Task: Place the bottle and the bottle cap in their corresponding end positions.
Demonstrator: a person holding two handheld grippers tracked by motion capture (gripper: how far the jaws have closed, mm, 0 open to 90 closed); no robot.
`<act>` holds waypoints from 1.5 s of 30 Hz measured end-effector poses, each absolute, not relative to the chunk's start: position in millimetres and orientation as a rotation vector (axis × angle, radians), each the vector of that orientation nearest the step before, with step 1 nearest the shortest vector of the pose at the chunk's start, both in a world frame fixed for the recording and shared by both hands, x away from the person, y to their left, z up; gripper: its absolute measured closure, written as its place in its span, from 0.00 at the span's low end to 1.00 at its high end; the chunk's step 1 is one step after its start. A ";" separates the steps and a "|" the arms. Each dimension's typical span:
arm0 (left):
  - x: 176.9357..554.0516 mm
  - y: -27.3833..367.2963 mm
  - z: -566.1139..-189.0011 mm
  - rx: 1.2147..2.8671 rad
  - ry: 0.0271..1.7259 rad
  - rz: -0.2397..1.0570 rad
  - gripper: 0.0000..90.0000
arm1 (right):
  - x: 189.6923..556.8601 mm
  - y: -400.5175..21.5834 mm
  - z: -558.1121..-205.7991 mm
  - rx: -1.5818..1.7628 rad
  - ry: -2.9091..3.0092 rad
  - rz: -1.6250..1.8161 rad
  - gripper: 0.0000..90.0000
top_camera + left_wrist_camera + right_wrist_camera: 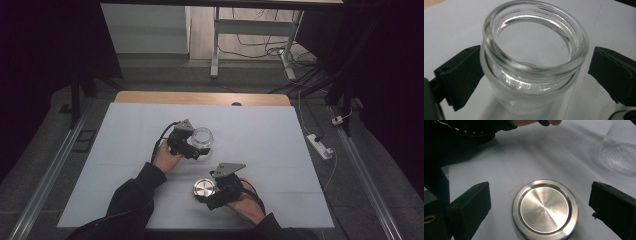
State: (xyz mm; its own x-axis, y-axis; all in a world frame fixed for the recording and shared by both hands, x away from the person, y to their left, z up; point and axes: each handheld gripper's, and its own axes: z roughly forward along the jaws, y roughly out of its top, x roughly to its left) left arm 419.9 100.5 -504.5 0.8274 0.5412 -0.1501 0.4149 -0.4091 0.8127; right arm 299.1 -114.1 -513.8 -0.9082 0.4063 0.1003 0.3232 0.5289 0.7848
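High view shows a person at a white table [280, 150] with a gripper in each hand. The left gripper [196, 145] is at a glass jar [202, 138] near the middle of the table. The right gripper [206, 196] is at a round metal lid [204, 188], which lies flat on the table closer to the person, a little apart from the jar.

Both grippers are let go. In the left gripper view the jaws stand wide on each side of the jar [531, 60]; the right one has a clear gap, and the left one is close to the glass but does not seem to press it. In the right gripper view the jaws stand wide of the lid [545, 209], with bare table on both sides of it.

The step looks like setting both things down and letting go. To do it well, each hand should pull straight back, so no jaw bumps the jar or pushes the lid. The jar could tip if a jaw catches its rim, so the left hand should go slowly.

The jar is clear, short and round. It stands upright with its mouth open, and it looks empty. It has a thick rim with screw rings below. The lid is shiny silver metal with a flat middle and a raised edge.
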 end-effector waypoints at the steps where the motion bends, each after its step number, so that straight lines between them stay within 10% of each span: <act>1: 418.7 102.0 -503.1 2.051 0.705 0.166 0.00 | 299.5 -115.0 -513.2 0.644 2.662 1.341 0.04; 45: 317.8 157.3 -493.1 1.995 0.694 0.084 0.00 | 299.2 -147.7 -495.5 0.634 2.589 1.230 0.00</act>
